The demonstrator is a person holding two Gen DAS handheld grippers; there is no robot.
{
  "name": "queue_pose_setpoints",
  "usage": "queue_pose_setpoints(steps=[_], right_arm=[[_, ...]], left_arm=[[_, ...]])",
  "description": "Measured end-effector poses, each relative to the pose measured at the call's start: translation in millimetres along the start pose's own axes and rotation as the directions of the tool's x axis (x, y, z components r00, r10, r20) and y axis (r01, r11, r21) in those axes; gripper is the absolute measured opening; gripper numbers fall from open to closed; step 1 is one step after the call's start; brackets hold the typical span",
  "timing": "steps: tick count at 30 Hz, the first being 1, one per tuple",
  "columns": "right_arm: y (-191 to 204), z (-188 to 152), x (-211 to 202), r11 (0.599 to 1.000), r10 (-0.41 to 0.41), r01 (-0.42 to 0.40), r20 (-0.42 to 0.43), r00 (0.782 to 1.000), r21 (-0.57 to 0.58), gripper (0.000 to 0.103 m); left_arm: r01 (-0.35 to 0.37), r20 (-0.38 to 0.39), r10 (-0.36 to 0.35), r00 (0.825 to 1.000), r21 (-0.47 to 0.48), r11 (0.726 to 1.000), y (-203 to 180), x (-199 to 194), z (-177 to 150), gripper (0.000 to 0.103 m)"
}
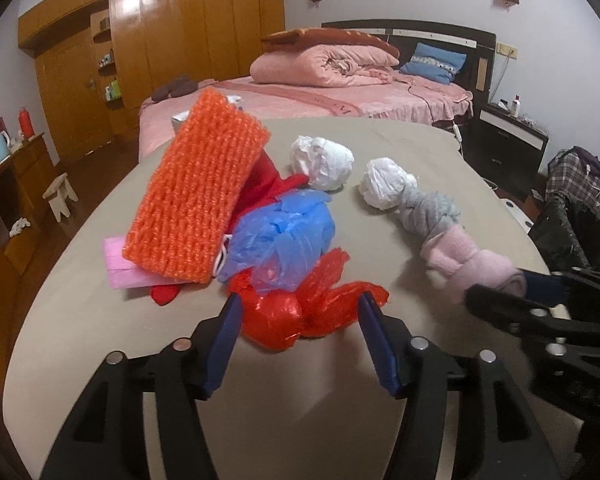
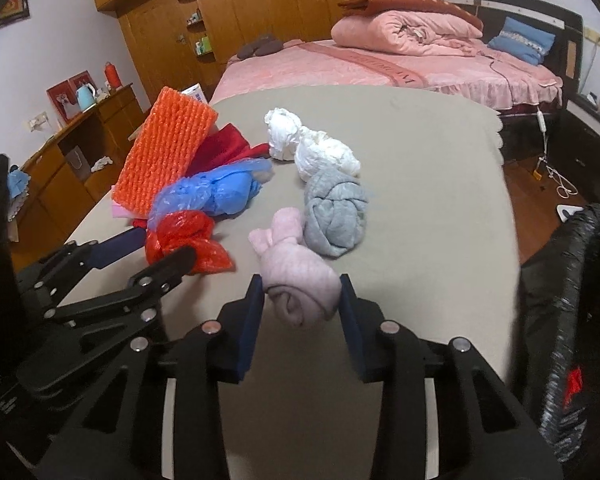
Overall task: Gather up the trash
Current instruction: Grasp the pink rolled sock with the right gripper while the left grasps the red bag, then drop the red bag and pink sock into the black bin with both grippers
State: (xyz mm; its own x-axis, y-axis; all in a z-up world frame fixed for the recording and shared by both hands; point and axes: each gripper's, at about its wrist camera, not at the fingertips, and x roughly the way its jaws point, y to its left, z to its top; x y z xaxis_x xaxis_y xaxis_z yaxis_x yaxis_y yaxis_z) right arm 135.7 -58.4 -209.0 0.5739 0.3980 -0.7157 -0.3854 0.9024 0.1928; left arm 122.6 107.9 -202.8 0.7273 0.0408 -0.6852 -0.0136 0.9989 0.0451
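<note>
While clamped, pink bundle (image 2: 300, 288) sits inside right hand-held gripper (image 2: 302, 292).

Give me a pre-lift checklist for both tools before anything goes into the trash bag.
1. Red plastic bag sits between the left tool pads: ok.
2. Left pads pressing the bag: cannot tell; the near pad touches, the far one looks only just at the bag's edge.
3. Pink rolled cloth sits between the right tool pads: ok.
4. Right pads in contact with both sides of the cloth: ok.
5. Pink cloth apart from the grey knotted cloth: not ok, they touch.
6. Black trash bag open at the right of the table: ok.
</note>
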Motion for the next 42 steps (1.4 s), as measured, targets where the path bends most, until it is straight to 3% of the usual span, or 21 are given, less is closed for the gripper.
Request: queue_pose_setpoints(steps=[3,9,20,30,36,42], right_arm=[[-7,-1,-7,1.0,-0.013,0.013,0.008,1.0,0.013,0.036],[-13,0,-19,1.0,-0.016,0.015,0.026,1.0,0.024,0.036],[-9,4,-50,1.0,0.002,-0.003,0.089,0.996,0.012,0.036],[-22,10,-89,0.999,-0.014,0.007,0.171,0.985,0.04,0.036],[-43,11,-113,0.996,-0.059,0.042,0.213,0.975,0.081,0.036],[-78,5,-137,0.983,-0.147,0.116,0.24,0.96,0.141,0.036]], left_arm=[[-0.016,-0.011,0.016,1.0,0.0,1.0,-1,3,0,0.038],[-0.014,0.011,0.014,1.0,-0.008,1.0,0,-4,0,0.023],[0.052,0.11,-0.053,0.992,0.011,0.999,-17,-53,15,0.022],[0.06,0.173,-0.063,0.983,0.02,0.998,-28,-73,33,0.022],[0.091,0.195,-0.097,0.976,0.041,0.995,-44,-80,42,0.022],[0.16,0.214,-0.176,0.961,0.09,0.983,-76,-85,50,0.022]])
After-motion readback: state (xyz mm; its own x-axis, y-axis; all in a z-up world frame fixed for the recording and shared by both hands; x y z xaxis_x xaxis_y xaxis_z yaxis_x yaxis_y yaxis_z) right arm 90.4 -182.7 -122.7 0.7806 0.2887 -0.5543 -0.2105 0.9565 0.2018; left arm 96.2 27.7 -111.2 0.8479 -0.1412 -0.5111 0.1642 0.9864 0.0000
